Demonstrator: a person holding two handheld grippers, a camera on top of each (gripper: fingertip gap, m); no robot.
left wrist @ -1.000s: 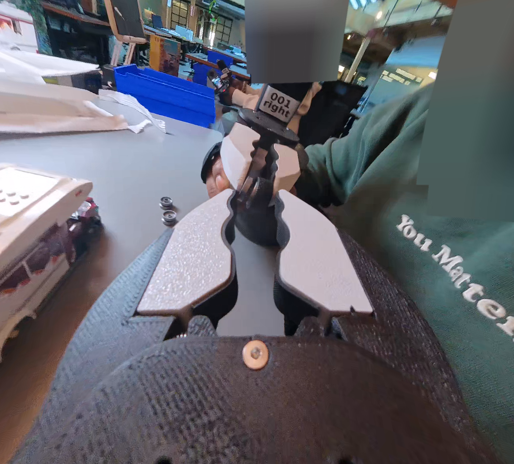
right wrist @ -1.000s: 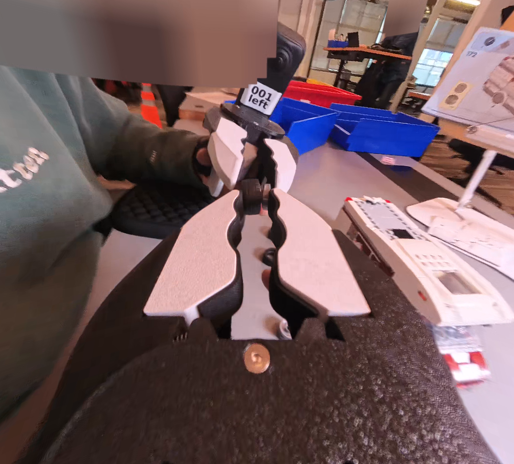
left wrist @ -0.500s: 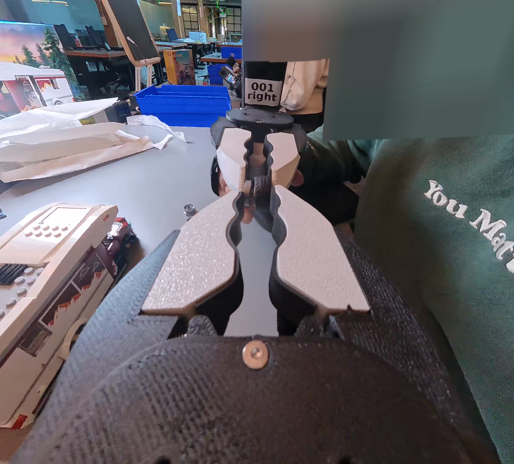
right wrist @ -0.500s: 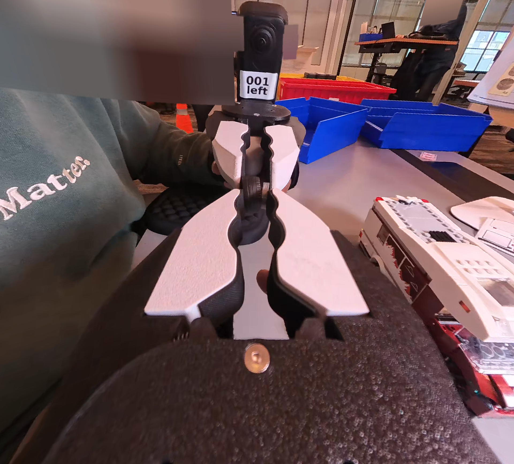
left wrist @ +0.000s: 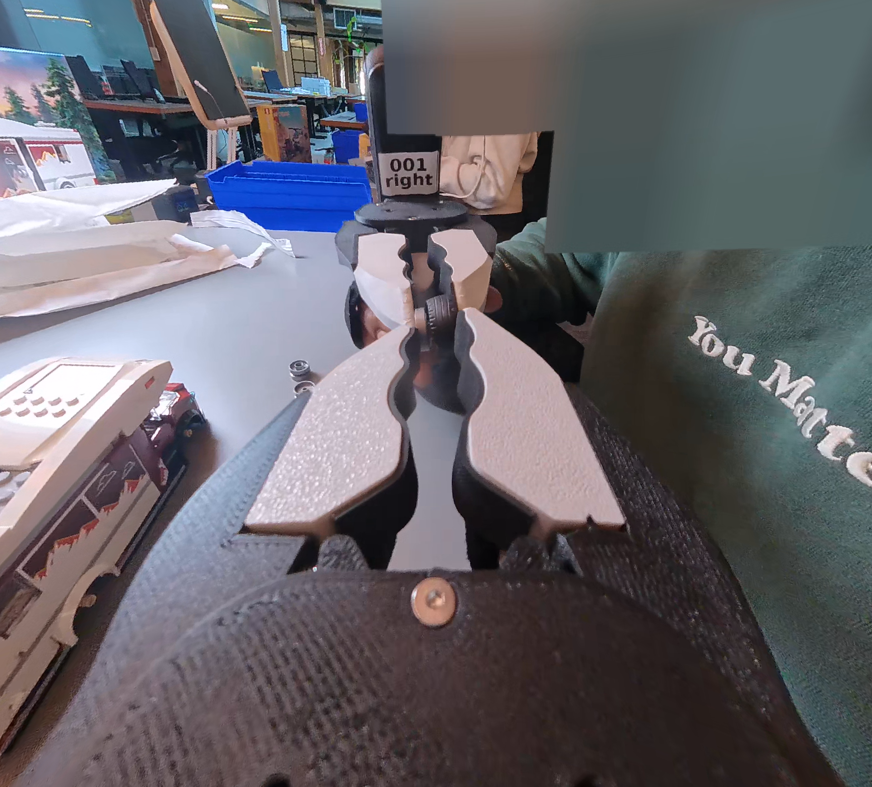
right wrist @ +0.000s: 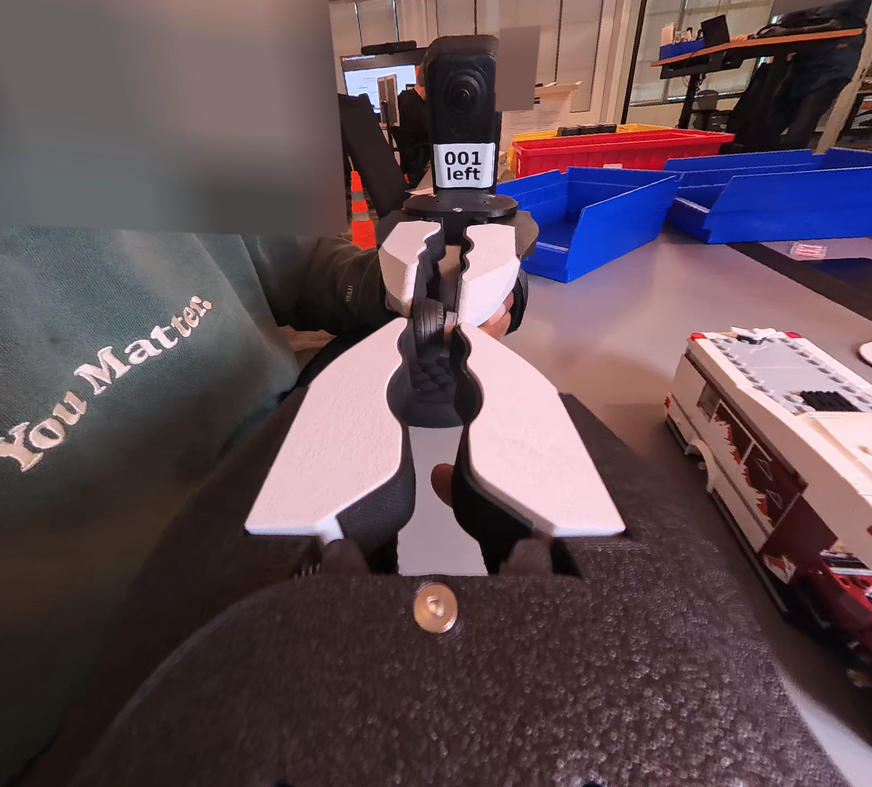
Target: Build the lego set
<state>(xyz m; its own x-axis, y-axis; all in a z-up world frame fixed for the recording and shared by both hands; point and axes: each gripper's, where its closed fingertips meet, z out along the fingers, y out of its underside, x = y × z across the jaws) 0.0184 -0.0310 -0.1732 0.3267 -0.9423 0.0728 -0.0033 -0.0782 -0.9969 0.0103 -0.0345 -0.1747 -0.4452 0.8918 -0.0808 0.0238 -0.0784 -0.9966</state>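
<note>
Black toy wheel [left wrist: 438,310] sits pinched between our left gripper [left wrist: 433,330] and right gripper [right wrist: 434,324], both narrow, tip-to-tip beside the toy camper [right wrist: 774,443].

Each camera rides just behind its own gripper and looks forward along the two fingers, low over the grey counter [left wrist: 188,330]. The left gripper [left wrist: 431,330] and right gripper [right wrist: 431,325] point tip to tip, so the two views face each other at very close range. Both take in the other gripper head-on, the green sweatshirt [left wrist: 731,434] to one side, and the white toy camper [right wrist: 774,443] to the other.
</note>
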